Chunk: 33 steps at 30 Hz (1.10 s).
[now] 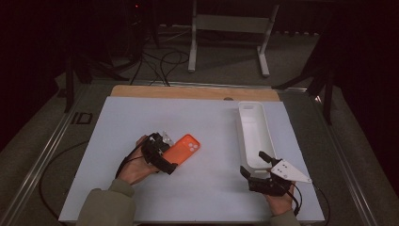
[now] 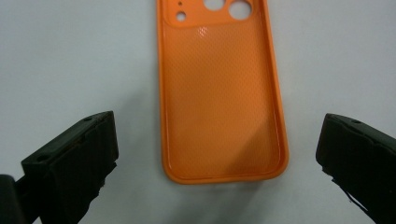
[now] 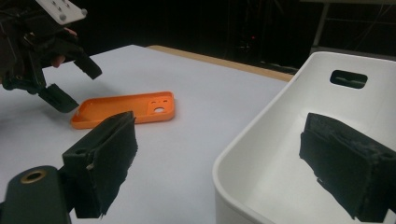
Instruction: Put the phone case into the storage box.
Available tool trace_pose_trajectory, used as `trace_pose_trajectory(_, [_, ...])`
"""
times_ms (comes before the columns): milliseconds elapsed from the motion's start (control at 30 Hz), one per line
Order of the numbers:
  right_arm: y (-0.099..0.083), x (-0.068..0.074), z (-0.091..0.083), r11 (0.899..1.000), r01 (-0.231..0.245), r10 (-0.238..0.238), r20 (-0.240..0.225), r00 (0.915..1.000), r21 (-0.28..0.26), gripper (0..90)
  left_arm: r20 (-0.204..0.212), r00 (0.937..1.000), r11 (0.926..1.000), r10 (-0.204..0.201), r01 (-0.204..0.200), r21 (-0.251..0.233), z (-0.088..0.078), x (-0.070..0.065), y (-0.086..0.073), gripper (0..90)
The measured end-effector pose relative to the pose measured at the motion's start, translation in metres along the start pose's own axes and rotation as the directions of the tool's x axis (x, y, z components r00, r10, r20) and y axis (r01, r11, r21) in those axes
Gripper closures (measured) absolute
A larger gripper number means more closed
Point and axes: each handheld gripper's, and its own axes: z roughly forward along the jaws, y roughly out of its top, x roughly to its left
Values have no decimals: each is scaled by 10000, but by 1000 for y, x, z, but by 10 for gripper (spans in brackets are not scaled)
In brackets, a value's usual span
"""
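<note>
Orange phone case (image 2: 219, 93), hollow side up, camera cutouts

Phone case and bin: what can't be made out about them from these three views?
- Case, left gripper view: its camera end is cut off by the top edge.
- Case, high view: its near end is hidden behind the left tool.
- Bin, right gripper view: cut off by the right and bottom edges, and the right tool's jaw covers part of its floor.
- Bin, high view: too small to tell its handle hole.

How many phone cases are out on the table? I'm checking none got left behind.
1. The orange phone case lies hollow side up on the white table, left of the white bin, between the open left gripper jaws.
</note>
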Motion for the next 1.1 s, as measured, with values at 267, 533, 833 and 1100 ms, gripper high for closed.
trace_pose_trajectory(267, [0,0,0,10000,-6,6,18,10000,4,107,109,9999,9997,-109,107,216,7,1,1,1])
trace_pose_trajectory(533, [0,0,0,10000,-1,1,65,10000,1,107,81,9998,9995,-159,157,283,11,2,2,1])
trace_pose_trajectory(833, [0,0,-1,10000,-7,7,77,10000,0,107,190,9996,9977,-193,180,653,20,0,2,2])
trace_pose_trajectory(1100, [0,0,-1,10000,-7,7,84,10000,23,107,374,9991,9922,-176,129,1239,29,-2,3,22])
